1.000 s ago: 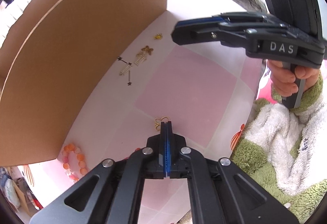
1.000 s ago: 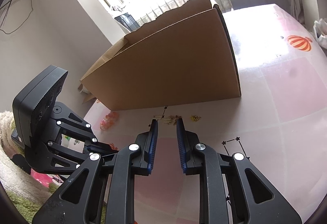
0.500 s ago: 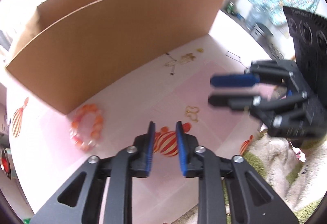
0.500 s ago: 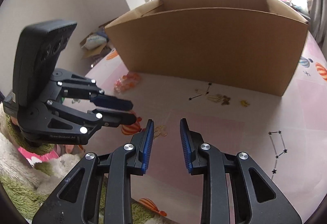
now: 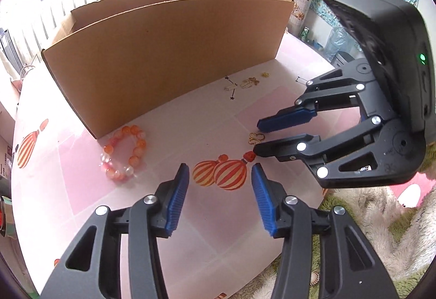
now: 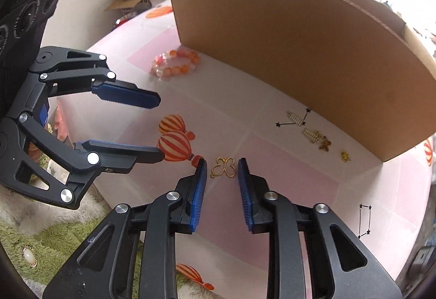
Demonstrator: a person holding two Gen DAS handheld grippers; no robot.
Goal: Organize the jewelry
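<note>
A gold butterfly-shaped charm [image 6: 224, 167] lies flat on the pink tablecloth. My right gripper [image 6: 221, 166] points down at it, jaws closing, a finger on each side of the charm and neither pad pressing it. In the left wrist view the same charm [image 5: 256, 137] lies at the right gripper [image 5: 257, 136] tips. My left gripper [image 5: 219, 169] hovers just left of it, jaws opening, with nothing between them, above a printed balloon. An orange bead bracelet [image 5: 124, 153] lies by the corner of the cardboard box [image 5: 163, 53].
Gold hair clips [image 6: 313, 135] and small gold pieces [image 6: 345, 155] lie along the foot of the box wall [image 6: 299, 39]. A fuzzy green-and-white garment [image 6: 54, 239] with a pearl brooch [image 6: 28, 256] lies at the table's near edge. Printed stars and balloons mark the cloth.
My left gripper went from shut at the gold charm to open and drew back, leaving the charm on the cloth. My right gripper swung down until its fingers flanked the charm.
</note>
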